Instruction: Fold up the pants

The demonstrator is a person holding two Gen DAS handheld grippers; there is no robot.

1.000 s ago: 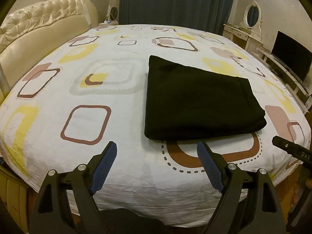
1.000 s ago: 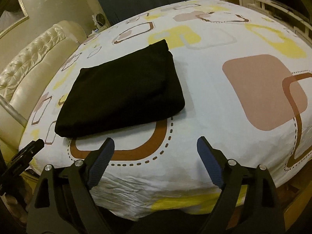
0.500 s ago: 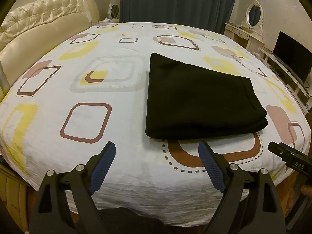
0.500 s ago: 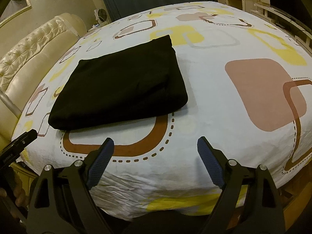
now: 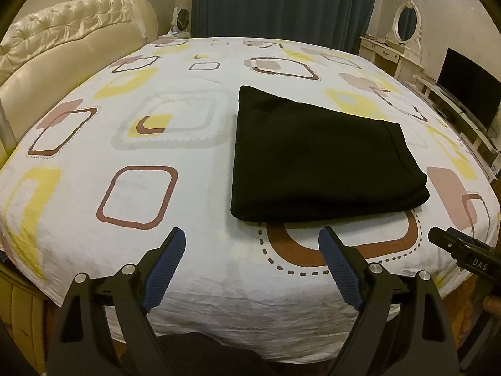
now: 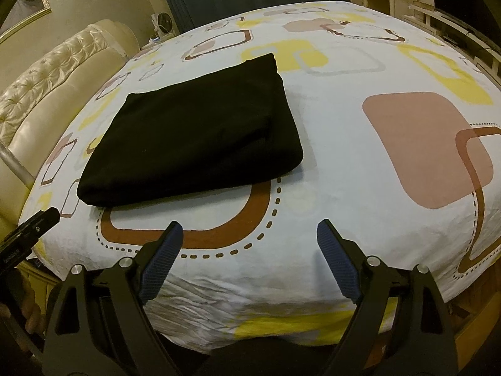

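The black pants lie folded into a flat rectangle on the bed, right of centre; they also show in the right wrist view. My left gripper is open and empty, held above the bed's near edge, short of the pants' front fold. My right gripper is open and empty, also near the front edge, to the right of the pants. The right gripper's tip shows at the right of the left wrist view. The left gripper's tip shows at the left of the right wrist view.
The bed has a white sheet with yellow, brown and pink squares. A cream tufted headboard is on the left. Dark curtains hang behind. A dresser with mirror and a TV stand at the right.
Both grippers have drifted slightly, so the pants sit a little differently in each view. The pants have not moved and both grippers stay open.
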